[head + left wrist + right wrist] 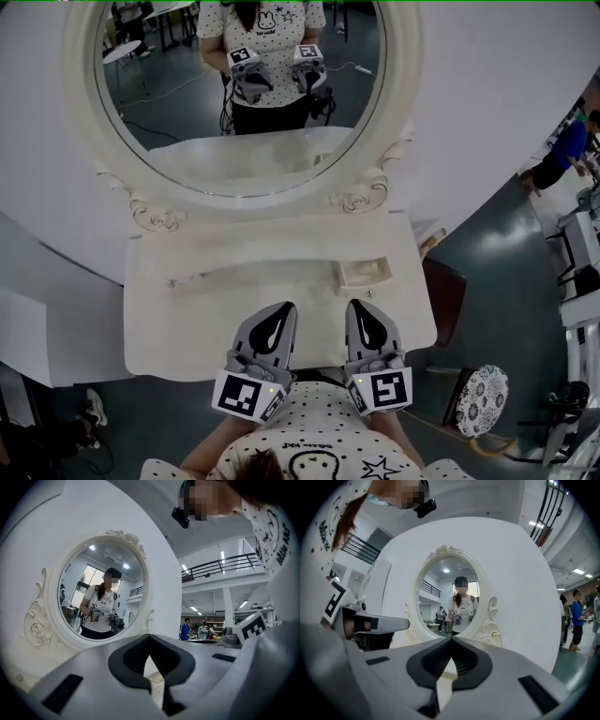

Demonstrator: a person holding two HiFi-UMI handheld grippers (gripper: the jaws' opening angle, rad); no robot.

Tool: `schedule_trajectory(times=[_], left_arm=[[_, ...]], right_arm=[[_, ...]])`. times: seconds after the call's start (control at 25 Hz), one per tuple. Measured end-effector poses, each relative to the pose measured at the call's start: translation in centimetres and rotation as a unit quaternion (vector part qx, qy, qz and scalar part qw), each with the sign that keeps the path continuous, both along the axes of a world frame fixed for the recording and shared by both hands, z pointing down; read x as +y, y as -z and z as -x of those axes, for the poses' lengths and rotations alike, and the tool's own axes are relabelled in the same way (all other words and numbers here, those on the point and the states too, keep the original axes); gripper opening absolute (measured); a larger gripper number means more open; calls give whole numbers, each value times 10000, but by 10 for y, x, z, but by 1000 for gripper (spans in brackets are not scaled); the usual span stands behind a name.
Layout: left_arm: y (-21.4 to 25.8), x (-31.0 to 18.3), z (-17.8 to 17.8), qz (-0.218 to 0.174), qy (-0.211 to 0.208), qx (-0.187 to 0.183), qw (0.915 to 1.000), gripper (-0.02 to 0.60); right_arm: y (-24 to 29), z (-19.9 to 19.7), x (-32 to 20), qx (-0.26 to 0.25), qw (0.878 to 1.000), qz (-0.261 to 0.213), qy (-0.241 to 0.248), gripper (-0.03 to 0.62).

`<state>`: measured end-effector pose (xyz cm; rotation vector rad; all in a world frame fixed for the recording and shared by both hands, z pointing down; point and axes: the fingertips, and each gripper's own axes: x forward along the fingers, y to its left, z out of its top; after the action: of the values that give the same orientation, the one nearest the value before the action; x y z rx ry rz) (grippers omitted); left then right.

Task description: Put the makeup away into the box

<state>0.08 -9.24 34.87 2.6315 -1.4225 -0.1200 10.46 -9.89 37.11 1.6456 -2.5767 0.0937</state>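
As both tools are held at the near edge of the table (178,328), close to the person's body, neither is at work. Left gripper (280,311): jaws together, nothing between them. Right gripper (362,309): likewise closed and empty. The box (364,273) sits right of centre on the table, below the mirror (244,141), apart from both tools. No makeup can be made out on the table, and the box's contents cannot be told. Judgement: a rest posture, not a reach.
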Motion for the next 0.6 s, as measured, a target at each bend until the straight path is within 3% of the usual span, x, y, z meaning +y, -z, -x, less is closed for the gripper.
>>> schedule_trajectory(times=[0.6], left_arm=[[-2, 29, 3, -19, 12, 85, 10000, -5]], right_arm=[[-9, 30, 33, 243, 9971, -89, 717, 6]])
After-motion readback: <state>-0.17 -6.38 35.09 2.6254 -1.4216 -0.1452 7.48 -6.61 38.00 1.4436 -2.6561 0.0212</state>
